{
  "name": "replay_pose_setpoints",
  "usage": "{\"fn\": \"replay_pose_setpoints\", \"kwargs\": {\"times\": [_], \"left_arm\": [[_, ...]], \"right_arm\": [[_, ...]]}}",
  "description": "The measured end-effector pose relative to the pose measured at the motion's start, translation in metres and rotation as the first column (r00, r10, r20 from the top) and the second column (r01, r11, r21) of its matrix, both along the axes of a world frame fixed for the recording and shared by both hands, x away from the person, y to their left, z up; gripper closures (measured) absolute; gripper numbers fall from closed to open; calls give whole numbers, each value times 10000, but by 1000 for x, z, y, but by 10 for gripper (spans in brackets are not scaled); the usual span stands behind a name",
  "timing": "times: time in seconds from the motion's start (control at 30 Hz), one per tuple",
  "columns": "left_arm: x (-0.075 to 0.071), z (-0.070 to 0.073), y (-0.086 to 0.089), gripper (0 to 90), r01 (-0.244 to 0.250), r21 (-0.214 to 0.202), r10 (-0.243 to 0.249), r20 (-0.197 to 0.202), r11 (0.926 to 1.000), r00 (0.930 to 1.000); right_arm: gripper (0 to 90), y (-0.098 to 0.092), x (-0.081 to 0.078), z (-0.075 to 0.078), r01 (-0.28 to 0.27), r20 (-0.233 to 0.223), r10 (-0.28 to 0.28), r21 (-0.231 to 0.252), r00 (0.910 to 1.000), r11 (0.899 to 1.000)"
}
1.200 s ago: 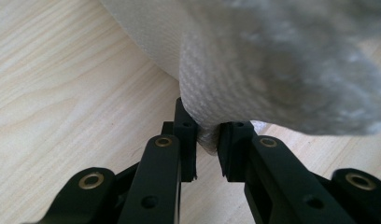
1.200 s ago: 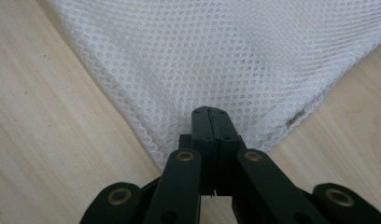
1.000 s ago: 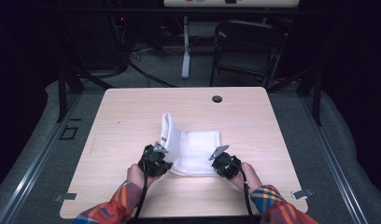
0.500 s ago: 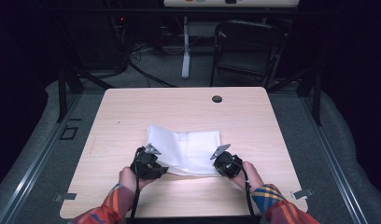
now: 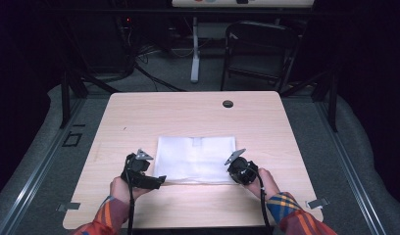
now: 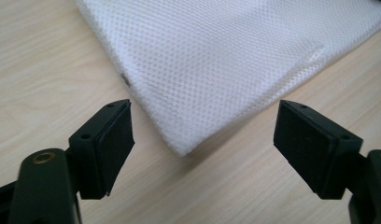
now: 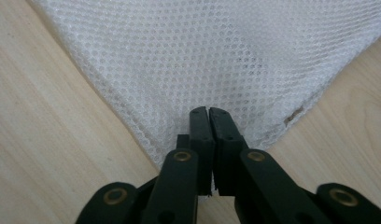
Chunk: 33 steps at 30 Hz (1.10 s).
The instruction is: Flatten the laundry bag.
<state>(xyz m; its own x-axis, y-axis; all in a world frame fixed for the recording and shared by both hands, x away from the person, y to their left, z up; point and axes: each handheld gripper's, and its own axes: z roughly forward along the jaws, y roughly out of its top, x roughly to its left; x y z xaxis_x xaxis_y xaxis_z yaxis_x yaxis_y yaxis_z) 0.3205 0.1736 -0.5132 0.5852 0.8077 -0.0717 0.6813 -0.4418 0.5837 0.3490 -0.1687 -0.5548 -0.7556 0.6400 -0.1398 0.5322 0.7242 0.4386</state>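
Observation:
A white mesh cloth (image 5: 195, 159) lies flat and spread out on the wooden table (image 5: 139, 117), near its front edge. My left gripper (image 5: 160, 180) sits at the cloth's near left corner. Its jaws have just been opening and stand wide apart. In the left gripper view the cloth (image 6: 226, 60) has its corner resting on the table between the pads of my left gripper (image 6: 205, 135), touching neither. My right gripper (image 5: 233, 172) is at the near right corner. In the right gripper view it (image 7: 208, 114) is shut on the edge of the cloth (image 7: 216, 51).
A round cable hole (image 5: 228, 104) sits near the table's far edge. Behind the table stand a dark folding chair (image 5: 259, 49) and a white post with cables on the floor. Bare wood surrounds the cloth on all sides.
The raised left half of the cloth was drawn leftward and laid flat. My left gripper moved left with it and then opened, letting go of the corner. The right gripper has stayed put.

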Motion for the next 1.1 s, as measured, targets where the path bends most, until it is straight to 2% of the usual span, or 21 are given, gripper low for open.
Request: {"fn": "replay_pose_setpoints", "kwargs": {"times": [0.07, 0.13, 0.17, 0.2, 0.27, 0.4, 0.43, 0.47, 0.53, 0.6, 0.63, 0.7, 0.73, 0.8, 0.83, 0.87, 0.9, 0.93, 1.0, 1.07, 1.1], "left_arm": [[0, 4, 0, 163, 2, -162, 3, 327, 9999, 9995], [0, 5, -5, 162, 199, -124, -193, 508, 9997, 9985], [0, 5, -5, 159, 199, -124, -193, 508, 9997, 9985], [2, 5, -12, 156, 399, -25, -397, 590, 9992, 9975], [3, 4, -16, 154, 544, -61, -539, 611, 9985, 9967], [12, -1, -36, 153, 1139, 25, -1139, 562, 9935, 9919], [12, -1, -36, 153, 1139, 25, -1139, 562, 9935, 9919], [13, -3, -40, 154, 1354, -25, -1351, 481, 9908, 9897], [17, -9, -54, 151, 2096, -7, -2095, 343, 9778, 9772], [19, -12, -62, 139, 2336, 104, -2338, 327, 9723, 9717], [21, -14, -66, 140, 2539, 150, -2542, 300, 9671, 9667], [22, -15, -69, 149, 2588, 167, -2591, 274, 9658, 9655], [26, -19, -76, 150, 2732, 380, -2742, 241, 9612, 9614], [27, -20, -78, 158, 2789, 452, -2800, 208, 9593, 9598], [30, -24, -84, 165, 3003, 509, -3012, 103, 9525, 9535], [32, -26, -88, 188, 3318, 529, -3324, 18, 9419, 9431], [32, -28, -91, 210, 3418, 677, -3430, 75, 9373, 9393], [33, -30, -95, 212, 3633, 666, -3640, -28, 9293, 9314], [34, -32, -102, 256, 3845, 842, -3852, -81, 9193, 9228], [34, -33, -104, 283, 3903, 899, -3913, -65, 9163, 9202], [36, -35, -109, 325, 4070, 1065, -4080, -132, 9072, 9129]], "right_arm": [[821, -1, 1, 2, 29, -25, -29, 214, 10000, 9998], [703, -3, 1, 7, -2, -14, 3, 437, 10000, 9990], [703, -3, 1, 7, -2, -14, 3, 437, 10000, 9990], [575, -5, 1, 15, 49, -166, -35, 850, 9999, 9964], [420, -6, 0, 21, 123, -198, -104, 999, 9997, 9949], [165, -7, -3, 26, 347, -353, -303, 1330, 9989, 9905], [140, -7, -3, 26, 410, -342, -366, 1389, 9987, 9895], [126, -8, -4, 27, 473, -335, -428, 1470, 9985, 9880], [56, -9, -3, 28, 479, -451, -417, 1468, 9981, 9880], [44, -10, -2, 28, 474, -505, -398, 1599, 9979, 9860], [29, -11, -2, 28, 541, -537, -460, 1617, 9975, 9854], [7, -11, -2, 27, 531, -631, -430, 1687, 9971, 9842], [8, -11, -2, 27, 485, -624, -380, 1761, 9973, 9832], [52, -11, -2, 27, 259, -647, -143, 1823, 9978, 9829], [65, -11, -2, 28, 163, -562, -58, 1875, 9984, 9821], [63, -11, -2, 29, 138, -539, -35, 1916, 9985, 9814], [55, -11, -2, 29, 93, -439, -5, 2010, 9990, 9796], [58, -11, -2, 29, 138, -376, -61, 2088, 9993, 9779], [67, -12, -1, 28, 118, -340, -51, 2006, 9994, 9796], [63, -13, 0, 27, 222, -411, -141, 2053, 9991, 9785], [65, -13, 0, 27, 312, -375, -239, 2053, 9990, 9782]]}}
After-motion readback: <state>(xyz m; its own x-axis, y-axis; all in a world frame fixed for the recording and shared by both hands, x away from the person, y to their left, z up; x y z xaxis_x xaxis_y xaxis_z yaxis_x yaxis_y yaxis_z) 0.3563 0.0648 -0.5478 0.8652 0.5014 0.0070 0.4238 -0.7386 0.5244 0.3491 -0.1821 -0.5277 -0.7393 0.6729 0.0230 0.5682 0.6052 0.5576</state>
